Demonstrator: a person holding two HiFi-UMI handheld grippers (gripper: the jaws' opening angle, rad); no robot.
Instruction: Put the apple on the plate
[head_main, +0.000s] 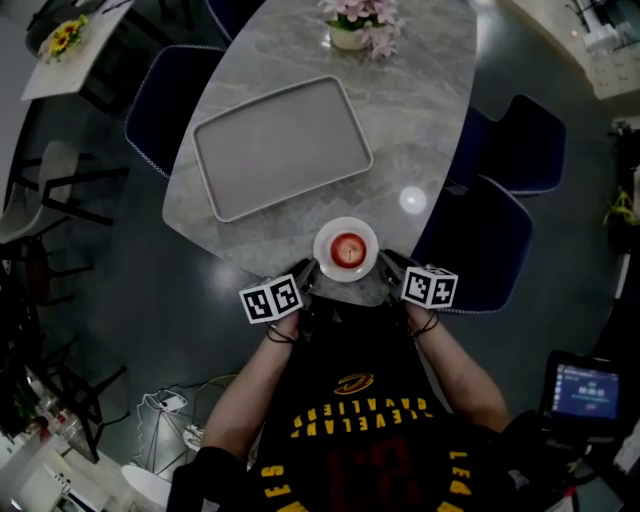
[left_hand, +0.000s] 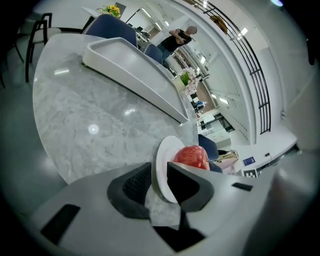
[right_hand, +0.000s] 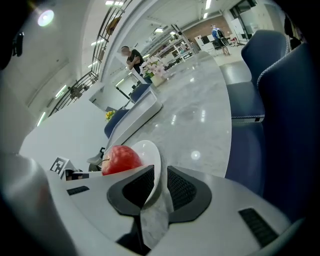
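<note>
Two tongs pinched the plate (head_main: 322, 240) by its rim, the left tongs (left_hand: 159, 180) on one side and the right tongs (right_hand: 159, 187) on the other. This was likely to keep it flat so the apple (head_main: 348, 247) on it would not roll off. The plate was by the near edge of the bench (head_main: 430, 120), and a tray (head_main: 280, 145) lay farther back.

Apple (head_main: 348, 247) on plate (head_main: 323, 250), left claw (head_main: 311, 269) and right claw (head_main: 387, 262) seemingly gripping its rim, tray (head_main: 282, 146) beyond
</note>
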